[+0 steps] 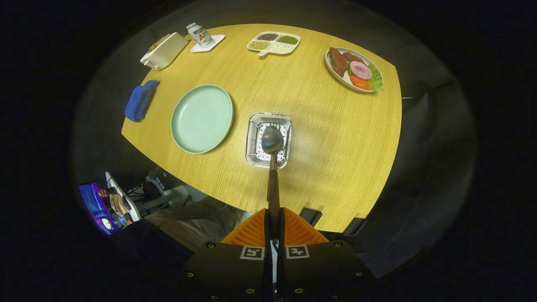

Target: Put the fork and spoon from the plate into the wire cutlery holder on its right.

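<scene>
My gripper (274, 224) is shut on the dark handle of a spoon (272, 140), both fingers pressed on it. The spoon points straight ahead, its metal bowl hanging above the open top of the wire cutlery holder (253, 138). Fork tines show inside the holder, just beyond the spoon's bowl. The holder stands on the round wooden table (331, 138). To the holder's left lies the pale green plate (202, 118), with nothing on it.
Far side of the table: a white box (164, 50), a can on a coaster (200, 35), a divided dish of beans (274, 42) and a plate of food (353, 69). A blue cloth (140, 100) lies at the left edge. Below the table's near edge sits clutter with a lit screen (96, 206).
</scene>
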Motion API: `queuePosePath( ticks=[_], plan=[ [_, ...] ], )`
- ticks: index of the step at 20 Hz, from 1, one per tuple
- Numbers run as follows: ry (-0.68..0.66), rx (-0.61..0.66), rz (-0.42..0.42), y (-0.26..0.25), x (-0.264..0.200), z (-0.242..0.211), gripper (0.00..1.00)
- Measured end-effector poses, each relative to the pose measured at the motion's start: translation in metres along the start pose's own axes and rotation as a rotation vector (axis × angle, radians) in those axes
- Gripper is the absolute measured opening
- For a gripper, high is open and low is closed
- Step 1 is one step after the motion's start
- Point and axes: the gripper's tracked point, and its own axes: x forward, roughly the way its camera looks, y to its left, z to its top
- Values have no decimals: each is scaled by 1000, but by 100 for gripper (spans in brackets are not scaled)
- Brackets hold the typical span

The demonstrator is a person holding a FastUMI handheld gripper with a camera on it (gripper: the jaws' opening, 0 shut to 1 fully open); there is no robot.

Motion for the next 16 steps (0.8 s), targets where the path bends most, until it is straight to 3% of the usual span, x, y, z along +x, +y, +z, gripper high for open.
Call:
queuePosePath(
  ticks=[16],
  plan=[
    [95,-37,11,2,26,23,5]
  ],
)
